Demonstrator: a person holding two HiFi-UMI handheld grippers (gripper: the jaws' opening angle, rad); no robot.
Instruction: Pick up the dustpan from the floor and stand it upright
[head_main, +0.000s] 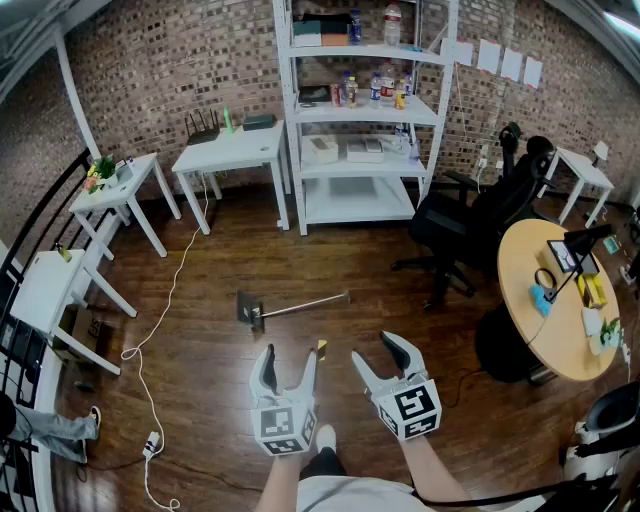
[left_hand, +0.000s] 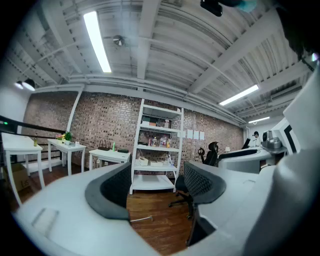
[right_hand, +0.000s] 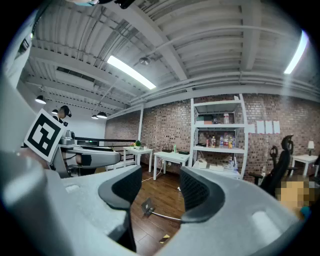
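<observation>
The dustpan (head_main: 250, 309) lies flat on the dark wood floor, its thin metal handle (head_main: 305, 303) stretching to the right. My left gripper (head_main: 290, 358) and right gripper (head_main: 377, 350) hover side by side nearer to me than the dustpan, both open and holding nothing. Between the right gripper's (right_hand: 159, 192) open jaws, the right gripper view shows the dustpan (right_hand: 147, 207) on the floor some way ahead. In the left gripper view, only the end of the handle (left_hand: 142, 218) peeks out between the left gripper's (left_hand: 157, 185) open jaws.
A white shelf unit (head_main: 365, 110) and white tables (head_main: 232, 150) stand along the brick wall. A black office chair (head_main: 450, 225) and a round wooden table (head_main: 545, 300) are on the right. A white cable (head_main: 165, 310) trails over the floor at left. A small yellow-black scrap (head_main: 321, 346) lies near the grippers.
</observation>
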